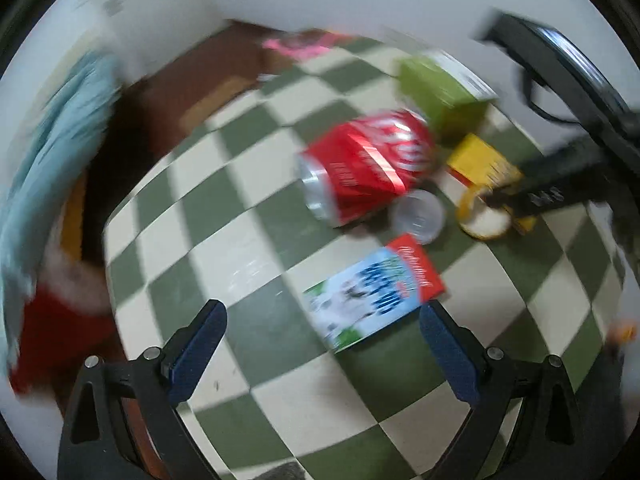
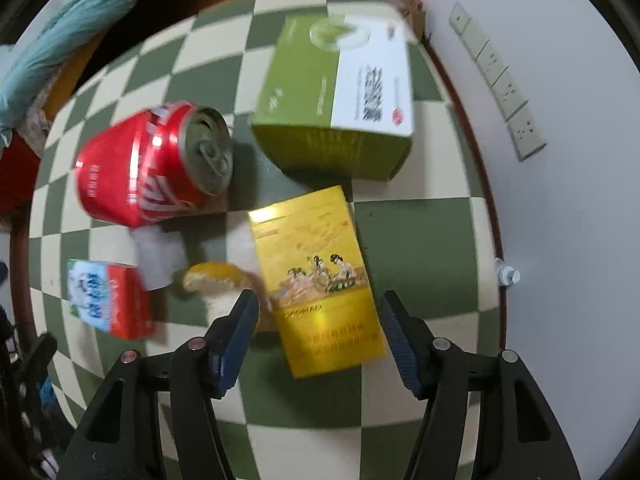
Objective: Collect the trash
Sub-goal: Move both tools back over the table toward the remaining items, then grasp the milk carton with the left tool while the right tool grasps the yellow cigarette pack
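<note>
Both grippers hang open over the checkered table (image 2: 420, 248) — the right gripper (image 2: 318, 332) straddling the near end of the yellow box (image 2: 316, 276), the left gripper (image 1: 322, 344) empty near the milk carton (image 1: 376, 292). The red can (image 2: 148, 168) lies sideways beside the green box (image 2: 336, 92); what looks like a peel (image 2: 216, 276) lies by the yellow box.

White Coca-Cola script on the red can (image 2: 148, 168); other box and carton print too blurred to read.

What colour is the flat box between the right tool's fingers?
Yellow-gold box, with a printed scene of figures. Clearest in the right wrist view.
</note>
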Available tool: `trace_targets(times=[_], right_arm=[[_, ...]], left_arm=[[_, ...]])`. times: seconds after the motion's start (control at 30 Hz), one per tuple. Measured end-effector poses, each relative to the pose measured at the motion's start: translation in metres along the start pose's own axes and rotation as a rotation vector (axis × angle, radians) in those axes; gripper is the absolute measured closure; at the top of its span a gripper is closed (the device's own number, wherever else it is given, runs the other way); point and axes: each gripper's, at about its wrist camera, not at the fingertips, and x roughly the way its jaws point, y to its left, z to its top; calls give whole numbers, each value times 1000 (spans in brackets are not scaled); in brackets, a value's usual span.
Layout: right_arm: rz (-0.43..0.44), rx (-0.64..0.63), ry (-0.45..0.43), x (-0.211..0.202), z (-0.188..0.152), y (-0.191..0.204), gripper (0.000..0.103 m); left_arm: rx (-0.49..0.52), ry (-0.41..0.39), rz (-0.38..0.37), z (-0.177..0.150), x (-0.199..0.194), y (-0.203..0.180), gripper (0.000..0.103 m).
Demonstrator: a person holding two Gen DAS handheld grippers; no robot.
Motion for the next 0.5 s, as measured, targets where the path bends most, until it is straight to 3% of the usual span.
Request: trace_targets(times=[0.17,0.27,0.4,0.47,0.5], right_arm=[[0,-7,-1,12,4,-3,40],[17,23,9,12,-2,-10,41],[58,105,21,4,-23,-36,41],[66,123,24,1,-31,-45,41],[67,126,30,0,-36,-48,41]], left_arm=[[189,100,-103,14,21,-17,5],[299,154,-130,15,31,-31,5],[369,184,-130,17,48,-45,5],[369,181,-112,18,53,-47,13],[358,171,-101,19,54,-47,22]])
